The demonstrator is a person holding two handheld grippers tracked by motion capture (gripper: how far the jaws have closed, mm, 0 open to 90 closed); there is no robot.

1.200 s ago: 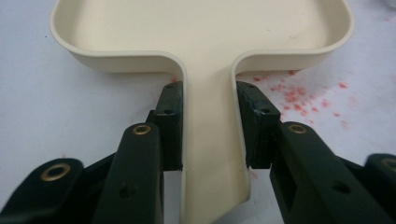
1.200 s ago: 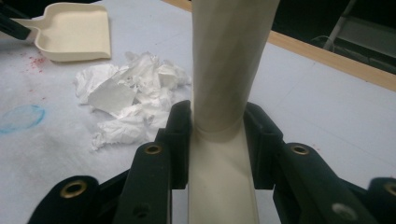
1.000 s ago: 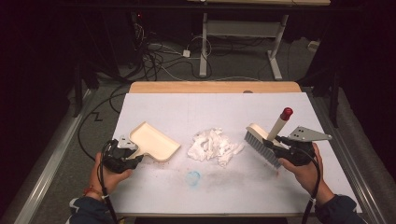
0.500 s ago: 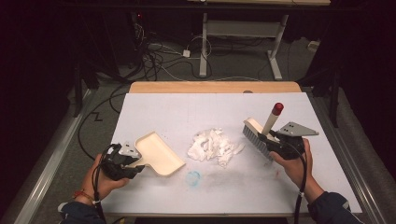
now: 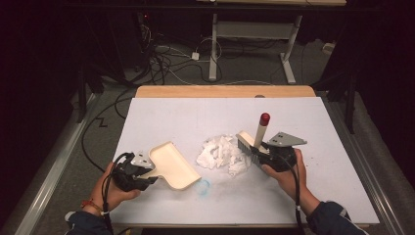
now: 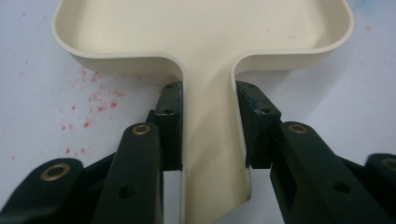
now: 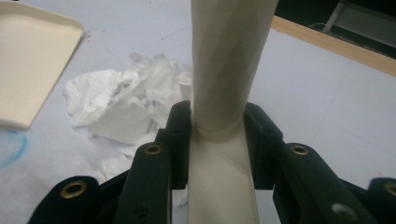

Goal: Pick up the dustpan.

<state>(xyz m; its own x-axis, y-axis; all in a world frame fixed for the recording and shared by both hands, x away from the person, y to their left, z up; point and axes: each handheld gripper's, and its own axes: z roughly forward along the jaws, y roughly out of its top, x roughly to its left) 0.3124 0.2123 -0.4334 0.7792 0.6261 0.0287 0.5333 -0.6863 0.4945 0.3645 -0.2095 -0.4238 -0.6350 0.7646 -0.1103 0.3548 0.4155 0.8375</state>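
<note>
Left hand-held gripper (image 5: pixel 142 171) is clamped on the handle of the cream dustpan (image 5: pixel 172 165), jaws pressing both sides — the pan lies at the near left of the white worktop (image 5: pixel 313 122), its open edge turned toward the centre. Right hand-held gripper (image 5: pixel 262 155) is clamped on the handle of the brush (image 5: pixel 252 145), bristles touching the right edge of the crumpled white paper (image 5: pixel 220 154) at the worktop's centre — red handle tip pointing up and away.
</note>
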